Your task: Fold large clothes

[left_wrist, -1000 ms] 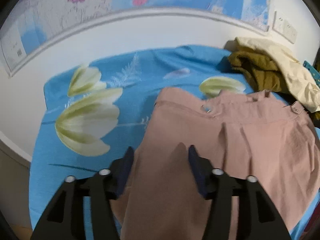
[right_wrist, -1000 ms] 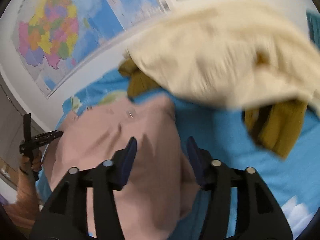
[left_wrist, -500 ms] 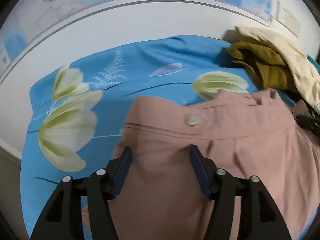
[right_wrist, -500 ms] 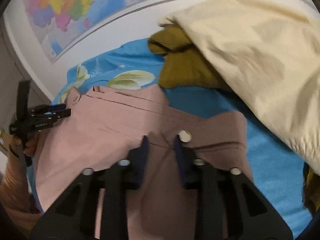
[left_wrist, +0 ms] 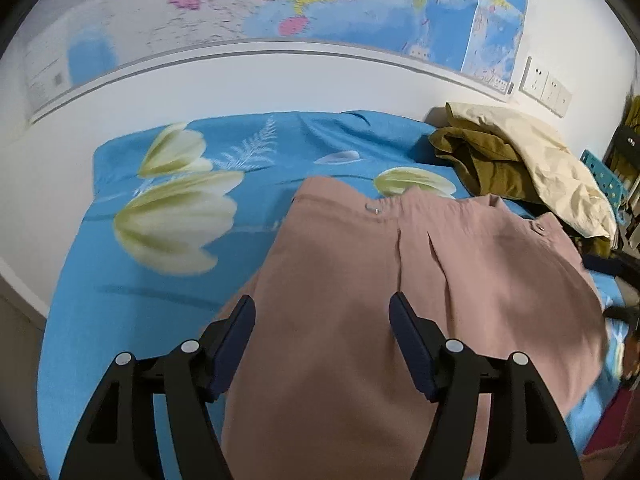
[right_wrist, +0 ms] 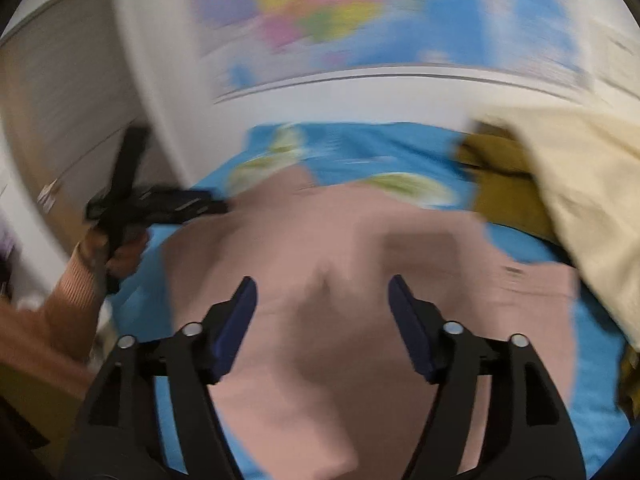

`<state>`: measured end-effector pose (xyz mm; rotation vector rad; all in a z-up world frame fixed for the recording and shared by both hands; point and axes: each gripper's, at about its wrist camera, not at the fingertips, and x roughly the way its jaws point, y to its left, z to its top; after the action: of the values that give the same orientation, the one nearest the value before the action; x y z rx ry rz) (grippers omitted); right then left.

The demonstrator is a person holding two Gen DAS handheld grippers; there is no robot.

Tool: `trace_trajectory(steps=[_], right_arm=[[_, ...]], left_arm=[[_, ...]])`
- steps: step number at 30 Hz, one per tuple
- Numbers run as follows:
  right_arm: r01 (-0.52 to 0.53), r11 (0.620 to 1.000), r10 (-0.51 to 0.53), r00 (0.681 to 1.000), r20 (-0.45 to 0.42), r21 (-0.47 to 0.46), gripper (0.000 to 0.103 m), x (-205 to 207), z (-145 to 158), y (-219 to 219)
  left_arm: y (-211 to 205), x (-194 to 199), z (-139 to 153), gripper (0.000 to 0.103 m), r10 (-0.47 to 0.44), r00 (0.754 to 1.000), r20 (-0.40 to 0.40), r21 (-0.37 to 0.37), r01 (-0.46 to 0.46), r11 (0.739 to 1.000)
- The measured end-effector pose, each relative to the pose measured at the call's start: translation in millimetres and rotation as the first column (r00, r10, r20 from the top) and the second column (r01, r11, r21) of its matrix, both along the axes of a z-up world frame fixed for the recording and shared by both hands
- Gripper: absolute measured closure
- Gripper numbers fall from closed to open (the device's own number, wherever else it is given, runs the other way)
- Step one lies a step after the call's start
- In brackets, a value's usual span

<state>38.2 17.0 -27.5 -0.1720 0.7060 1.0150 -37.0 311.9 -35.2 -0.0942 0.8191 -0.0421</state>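
Blue floral bedsheet (left_wrist: 168, 280) under one pink garment (left_wrist: 360, 300), two piled garments (left_wrist: 512, 160) beside.

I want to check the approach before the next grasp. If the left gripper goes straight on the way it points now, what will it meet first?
Probably the pink trousers spread on the blue floral bedsheet. The left gripper, its jaws opening with nothing between them, aims at the fabric below the waistband; depth is unclear.

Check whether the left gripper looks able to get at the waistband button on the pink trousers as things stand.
Probably yes. The left gripper, its jaws opening with nothing pinched, hovers over the pink trousers, and the waistband button lies uncovered straight ahead with only flat cloth between.
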Motion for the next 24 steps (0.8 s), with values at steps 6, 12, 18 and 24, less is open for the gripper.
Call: trace_trajectory(steps=[6, 12, 18, 24], right_arm=[[-0.186, 0.968, 0.203, 0.975, 0.091, -0.17, 0.021, -51.2, -26.1, 67.1], [-0.235, 0.918, 0.3, 0.938, 0.172, -0.321, 0.021, -76.2, -54.5, 100.9], [-0.183, 0.899, 0.292, 0.928, 0.233, -0.398, 0.032, -74.9, -76.7, 118.1], [-0.185, 0.923, 0.263, 0.944, 0.201, -0.337, 0.058, -65.1, -69.4, 111.3]], left_arm=[[16.1, -53.3, -10.5, 0.03, 0.074, 0.997, 0.008, -0.066, -0.074, 0.995], [26.5, -100.2, -21.6, 0.029, 0.115, 0.993, 0.001, -0.138, -0.113, 0.984], [24.0, -117.5, -35.8, 0.028, 0.117, 0.993, -0.016, -0.191, -0.118, 0.974], [15.3, -121.0, -47.1, 0.028, 0.091, 0.995, -0.033, -0.228, -0.096, 0.969]])
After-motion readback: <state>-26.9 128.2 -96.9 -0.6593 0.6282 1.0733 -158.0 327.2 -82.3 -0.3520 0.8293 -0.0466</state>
